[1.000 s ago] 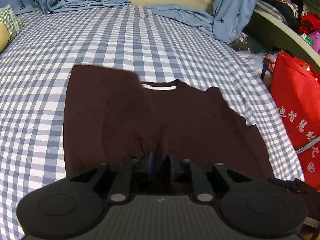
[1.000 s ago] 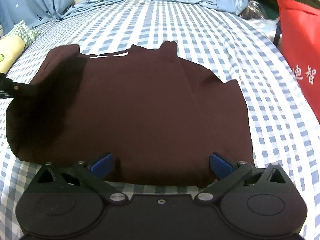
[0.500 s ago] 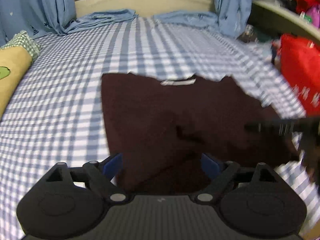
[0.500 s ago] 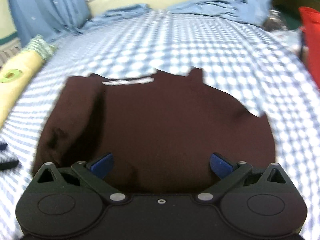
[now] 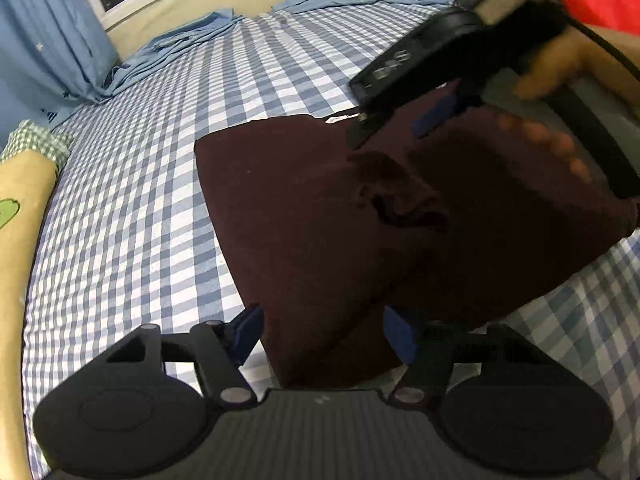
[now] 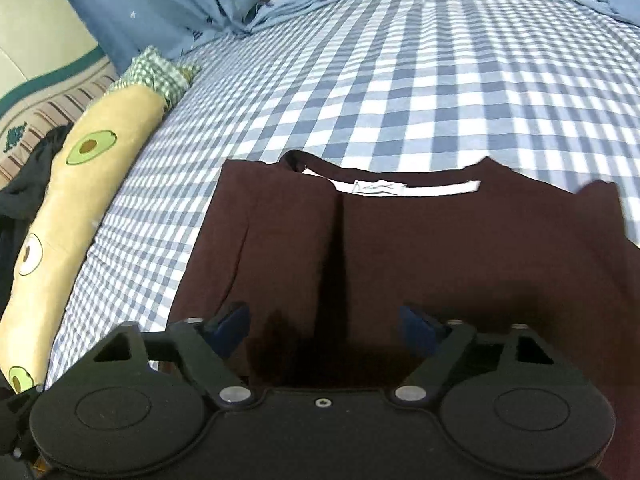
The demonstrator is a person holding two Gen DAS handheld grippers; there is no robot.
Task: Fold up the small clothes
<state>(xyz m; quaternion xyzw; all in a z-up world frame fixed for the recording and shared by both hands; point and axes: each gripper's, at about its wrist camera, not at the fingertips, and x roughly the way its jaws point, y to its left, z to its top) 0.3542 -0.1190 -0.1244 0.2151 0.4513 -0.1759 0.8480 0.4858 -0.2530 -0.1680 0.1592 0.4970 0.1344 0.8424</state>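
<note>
Maroon shirt lay flat on the checked bed sheet, one side folded in. Left gripper and right gripper hovered over it, jaws closing, empty. Best pinch matching edges together.

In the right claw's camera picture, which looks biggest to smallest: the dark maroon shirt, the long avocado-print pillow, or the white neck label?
1. Dark maroon shirt, largest, though it lies nearest the camera.
2. Long yellow avocado-print pillow, clearly smaller in view.
3. White neck label, by far the smallest.
</note>
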